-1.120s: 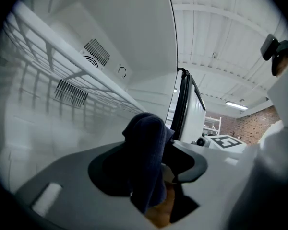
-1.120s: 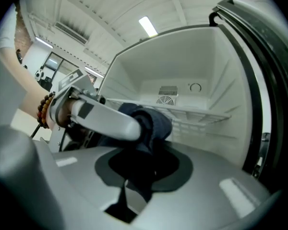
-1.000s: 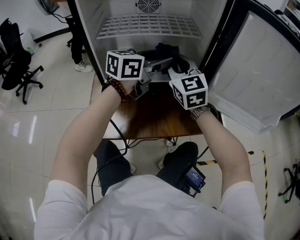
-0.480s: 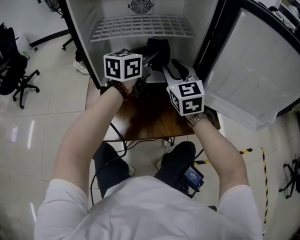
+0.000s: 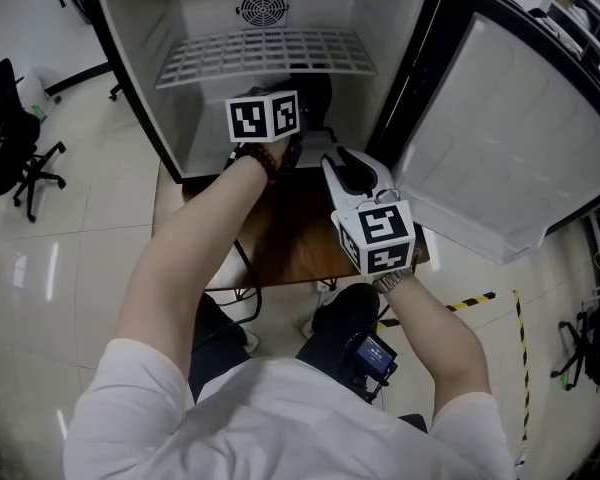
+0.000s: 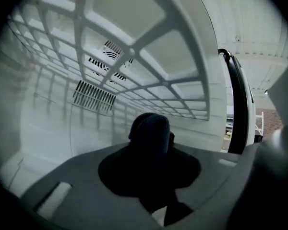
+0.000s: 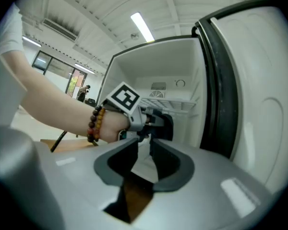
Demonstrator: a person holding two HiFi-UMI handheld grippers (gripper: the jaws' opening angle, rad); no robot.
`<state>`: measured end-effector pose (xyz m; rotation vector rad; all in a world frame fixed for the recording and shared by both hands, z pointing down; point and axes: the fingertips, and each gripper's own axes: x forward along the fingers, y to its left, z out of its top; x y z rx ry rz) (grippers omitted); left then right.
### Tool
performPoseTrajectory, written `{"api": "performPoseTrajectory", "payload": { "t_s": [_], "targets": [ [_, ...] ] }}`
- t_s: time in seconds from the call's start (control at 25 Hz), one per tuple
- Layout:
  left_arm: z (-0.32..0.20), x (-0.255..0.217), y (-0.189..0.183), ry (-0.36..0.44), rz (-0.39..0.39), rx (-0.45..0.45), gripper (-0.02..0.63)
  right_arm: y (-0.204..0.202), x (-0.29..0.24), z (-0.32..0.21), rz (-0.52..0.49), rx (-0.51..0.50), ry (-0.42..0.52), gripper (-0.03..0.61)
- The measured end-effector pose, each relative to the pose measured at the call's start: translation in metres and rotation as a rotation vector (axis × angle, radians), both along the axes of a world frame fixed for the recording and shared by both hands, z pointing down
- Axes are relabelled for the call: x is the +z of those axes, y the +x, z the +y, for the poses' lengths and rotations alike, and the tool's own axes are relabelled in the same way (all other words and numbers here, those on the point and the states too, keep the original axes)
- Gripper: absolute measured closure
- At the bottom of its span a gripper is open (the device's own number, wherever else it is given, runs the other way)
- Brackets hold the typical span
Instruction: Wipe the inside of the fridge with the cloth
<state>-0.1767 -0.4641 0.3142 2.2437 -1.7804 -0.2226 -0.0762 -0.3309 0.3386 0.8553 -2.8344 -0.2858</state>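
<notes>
Left gripper (image 6: 151, 145) has pushed into fridge (image 5: 180, 28), just closing on bunched dark cloth (image 6: 152, 126); right gripper (image 7: 144, 143), narrowing, empty.

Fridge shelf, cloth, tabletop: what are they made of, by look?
Shelf: white matte grid with flat bars, probably moulded plastic, possibly coated wire.
Cloth: dark blue, soft rounded folds, a textile; weave unclear.
Tabletop: brown, glossy with reflections, wood or wood-look laminate.

Fridge (image 5: 130, 78) on table (image 5: 290, 243), door (image 5: 490, 138) swung out right. Wire shelf (image 5: 265, 53) inside. Cloth (image 6: 151, 133) under shelf, maybe on fridge floor. Right gripper (image 5: 348, 168) nearer, outside fridge.
</notes>
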Motion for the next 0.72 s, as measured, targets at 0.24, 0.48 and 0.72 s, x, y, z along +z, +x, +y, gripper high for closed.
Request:
{"api": "performPoseTrajectory", "payload": {
  "t_s": [0.24,0.48,0.72],
  "targets": [
    [-0.040,0.003,0.004,-0.011,0.003,-0.034,0.502,0.015,0.001,0.011,-0.023,0.000,0.001,0.526],
    [-0.064,0.008,0.005,-0.021,0.014,-0.043,0.502,0.019,0.006,0.024,-0.019,-0.029,0.001,0.538],
    [-0.079,0.014,0.009,-0.026,0.014,-0.032,0.502,0.025,0.008,0.027,-0.021,-0.028,0.003,0.538]
  ]
}}
